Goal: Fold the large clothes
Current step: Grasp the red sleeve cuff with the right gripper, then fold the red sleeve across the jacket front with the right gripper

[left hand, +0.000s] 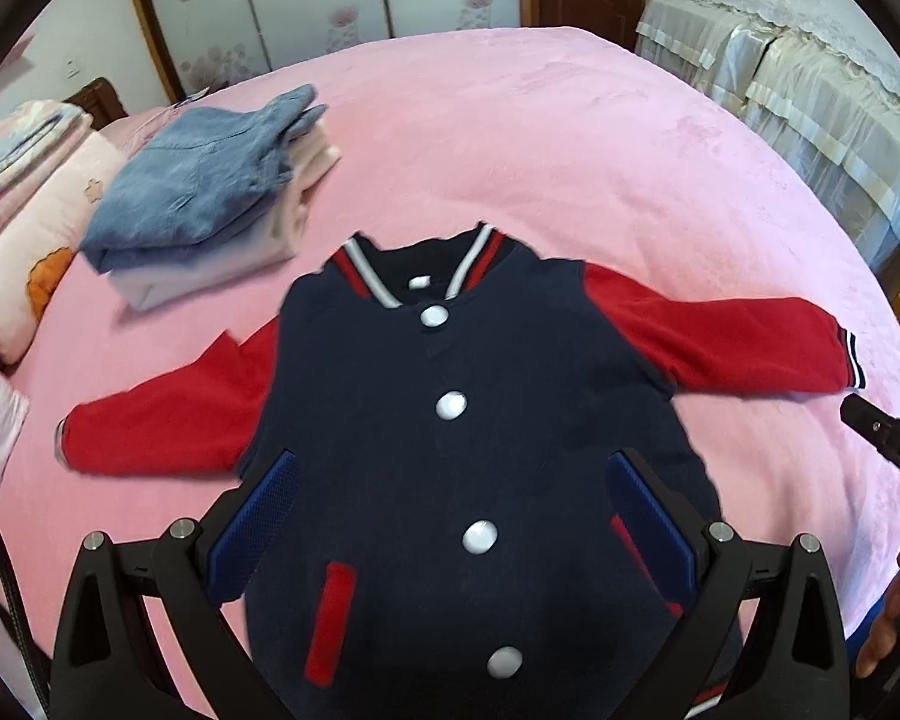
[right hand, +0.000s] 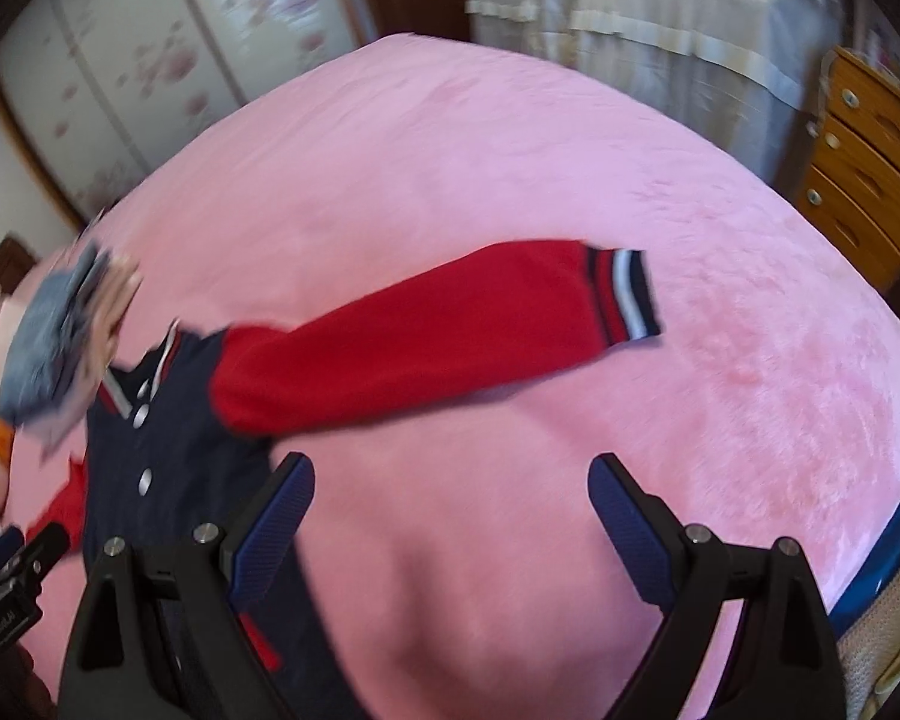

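On a bed covered with a fluffy pink blanket lies one navy varsity jacket with two red sleeves, spread flat, front up, both sleeves stretched outward. Four white snap buttons run down its front, and two red-trimmed pockets show near the hem. The left gripper hovers over the jacket's lower body, its two blue-padded fingers spread wide apart, holding nothing. The right gripper hangs over bare blanket just beside the jacket's right edge, fingers likewise wide apart and empty. Beyond the collar sits one stack of folded clothes, a blue denim garment on top of pale pink ones. Pillows rest at the left.
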`<state>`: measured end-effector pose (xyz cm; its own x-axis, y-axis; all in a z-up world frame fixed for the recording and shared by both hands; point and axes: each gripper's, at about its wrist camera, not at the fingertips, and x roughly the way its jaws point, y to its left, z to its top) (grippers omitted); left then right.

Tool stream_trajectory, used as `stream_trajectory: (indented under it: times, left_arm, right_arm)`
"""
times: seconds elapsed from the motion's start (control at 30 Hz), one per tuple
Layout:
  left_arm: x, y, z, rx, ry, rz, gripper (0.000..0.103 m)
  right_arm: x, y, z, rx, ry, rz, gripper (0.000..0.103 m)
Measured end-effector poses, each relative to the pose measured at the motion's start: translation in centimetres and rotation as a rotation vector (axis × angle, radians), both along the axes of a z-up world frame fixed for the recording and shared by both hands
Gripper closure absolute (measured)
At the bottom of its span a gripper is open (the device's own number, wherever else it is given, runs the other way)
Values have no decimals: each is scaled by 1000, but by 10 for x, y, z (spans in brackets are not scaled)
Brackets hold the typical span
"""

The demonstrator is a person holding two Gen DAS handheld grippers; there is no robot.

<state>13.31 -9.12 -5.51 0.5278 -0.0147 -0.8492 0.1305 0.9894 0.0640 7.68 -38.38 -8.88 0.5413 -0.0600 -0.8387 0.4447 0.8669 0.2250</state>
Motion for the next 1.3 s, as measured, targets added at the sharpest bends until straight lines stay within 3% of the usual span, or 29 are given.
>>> stream_trajectory:
  times: [0.3, 0.5, 0.7, 0.77, 0.83, 0.87, 0.93, 1.03, 1.3]
  left_arm:
    - [25, -26, -13, 45, -25, -21, 1]
    - [35, -35, -20, 44, -16, -23, 1]
    - [38, -40, -24, 33, -22, -35, 1]
    - [41, -42, -24, 28, -27, -38, 1]
    - [45, -44, -24, 21, -35, -40, 1]
    - [48, -46, -24, 18, -39, -41, 1]
    - [54, -51, -24, 13, -49, -39, 1]
    - [66, -64, -25, 1, -53, -50, 1]
    - [86, -102, -27, -83, -15, -115, 1]
  right_arm:
    - [4, -61, -31, 114, -29, -139, 10]
    - [9, -89, -55, 195, -44, -197, 29]
    - [16, -110, -66, 290, -109, -257, 33]
    - [24, -112, -70, 295, -108, -256, 46]
    - [32, -111, -73, 314, -96, -230, 66]
    - [34, -111, -74, 320, -97, -224, 70]
    - [38, -108, -72, 320, -102, -203, 82]
    - [41, -100, -66, 277, -108, -179, 87]
    - [37, -82, -29, 167, -190, -96, 91]
